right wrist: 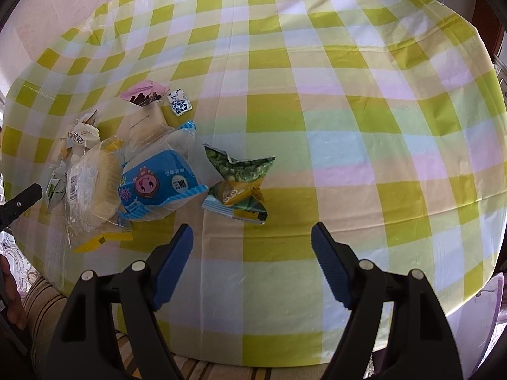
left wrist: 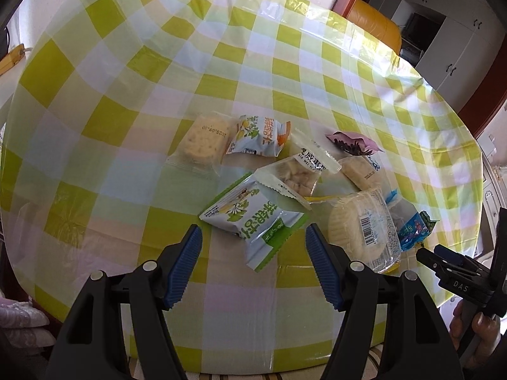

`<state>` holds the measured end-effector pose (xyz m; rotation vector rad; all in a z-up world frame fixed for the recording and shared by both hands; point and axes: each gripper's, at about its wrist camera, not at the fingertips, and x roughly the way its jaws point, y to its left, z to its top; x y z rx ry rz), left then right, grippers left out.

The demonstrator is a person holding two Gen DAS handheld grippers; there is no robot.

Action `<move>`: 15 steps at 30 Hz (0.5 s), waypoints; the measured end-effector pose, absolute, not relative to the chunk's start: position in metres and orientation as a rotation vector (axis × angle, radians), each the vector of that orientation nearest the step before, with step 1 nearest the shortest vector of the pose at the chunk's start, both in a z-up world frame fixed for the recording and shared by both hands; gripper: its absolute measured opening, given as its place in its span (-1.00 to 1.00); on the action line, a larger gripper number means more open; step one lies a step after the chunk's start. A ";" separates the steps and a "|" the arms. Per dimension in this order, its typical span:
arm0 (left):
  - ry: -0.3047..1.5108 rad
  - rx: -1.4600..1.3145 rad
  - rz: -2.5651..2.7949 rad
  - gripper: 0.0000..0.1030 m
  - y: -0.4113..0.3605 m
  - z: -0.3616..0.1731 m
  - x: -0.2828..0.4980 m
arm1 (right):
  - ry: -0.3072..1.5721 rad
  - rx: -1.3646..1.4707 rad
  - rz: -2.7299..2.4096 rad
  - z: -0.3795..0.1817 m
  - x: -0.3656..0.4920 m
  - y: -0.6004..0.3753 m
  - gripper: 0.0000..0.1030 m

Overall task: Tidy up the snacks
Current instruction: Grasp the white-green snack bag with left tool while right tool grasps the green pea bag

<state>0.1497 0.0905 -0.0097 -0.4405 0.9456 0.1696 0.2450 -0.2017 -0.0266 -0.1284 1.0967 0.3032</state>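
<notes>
On the green-and-white checked tablecloth [left wrist: 221, 63] the snacks lie in one loose heap, none yet sorted. The left gripper [left wrist: 253, 237] hovers just short of the green-and-white packet [left wrist: 253, 221], jaws released and empty, one pad to each side of the packet's near corner. The right gripper [right wrist: 252, 239] hangs above bare cloth, jaws likewise spread and holding nothing, with the crumpled green pea packet [right wrist: 237, 183] just ahead and the blue packet [right wrist: 155, 183] to its left. The step in hand appears to be the first pick. For the left side, lower onto the green-and-white packet across its narrow width, away from the clear nut sachet [left wrist: 294, 174] that overlaps its far edge, so only one item lifts. Close on the filled body rather than the slippery crimped seam. The clear-wrapped round cake [left wrist: 361, 224] lies close to the right; keep the outer finger clear of its film. Foil wrappers likely slide under a shallow grip.
</notes>
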 end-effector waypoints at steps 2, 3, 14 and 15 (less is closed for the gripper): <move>0.963 -0.546 0.136 0.28 0.098 -0.018 0.152 | 1.092 -0.137 0.306 -0.028 0.249 -0.197 0.49; 0.965 -0.595 0.124 0.28 0.102 -0.022 0.152 | 1.091 -0.137 0.308 -0.029 0.251 -0.195 0.49; 0.960 -0.683 0.171 0.22 0.108 -0.029 0.176 | 1.085 -0.138 0.290 -0.038 0.269 -0.193 0.49; 0.968 -0.658 0.180 0.16 0.106 -0.030 0.178 | 1.085 -0.140 0.286 -0.039 0.271 -0.194 0.49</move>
